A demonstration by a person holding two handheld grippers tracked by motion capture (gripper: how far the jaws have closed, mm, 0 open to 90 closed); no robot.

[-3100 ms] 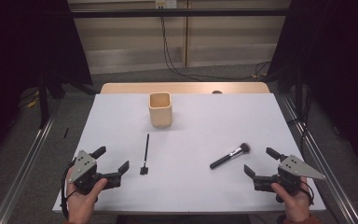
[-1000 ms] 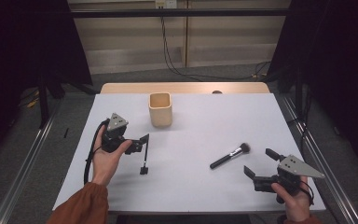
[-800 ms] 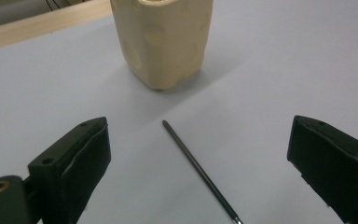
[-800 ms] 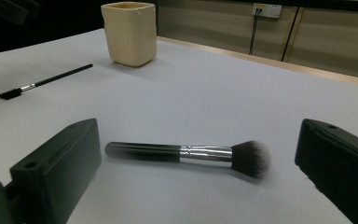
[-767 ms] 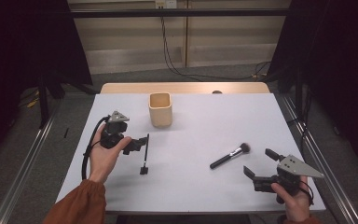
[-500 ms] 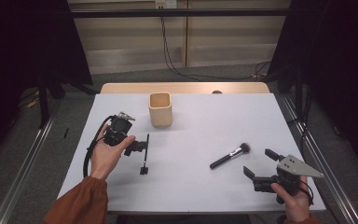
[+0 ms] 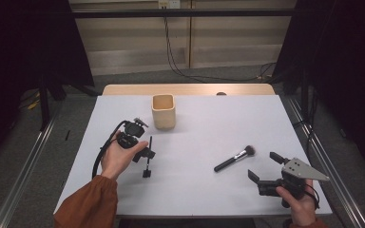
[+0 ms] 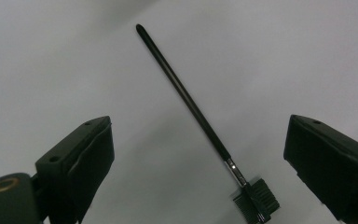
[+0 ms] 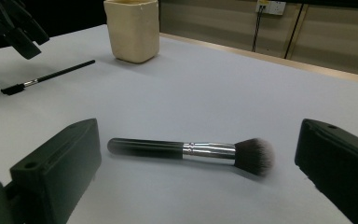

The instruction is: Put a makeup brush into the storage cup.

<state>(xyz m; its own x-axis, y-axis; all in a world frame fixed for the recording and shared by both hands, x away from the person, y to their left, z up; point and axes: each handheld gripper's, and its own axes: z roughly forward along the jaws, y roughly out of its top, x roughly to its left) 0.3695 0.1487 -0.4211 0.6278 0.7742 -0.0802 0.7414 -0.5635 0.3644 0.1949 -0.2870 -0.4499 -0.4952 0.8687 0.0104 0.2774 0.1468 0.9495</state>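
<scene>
step: reach for pickup | left tool released, jaws spread over thin brush lying flat on surface near cup | right tool released, idle beside powder brush | next: lower, clamp handle

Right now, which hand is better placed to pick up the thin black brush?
Left. The left gripper hovers right over the thin black brush, jaws open on either side of its handle. The right gripper sits near the table's front edge, facing the powder brush.

Thin brush head cut by frame edge, left gripper view.
</scene>
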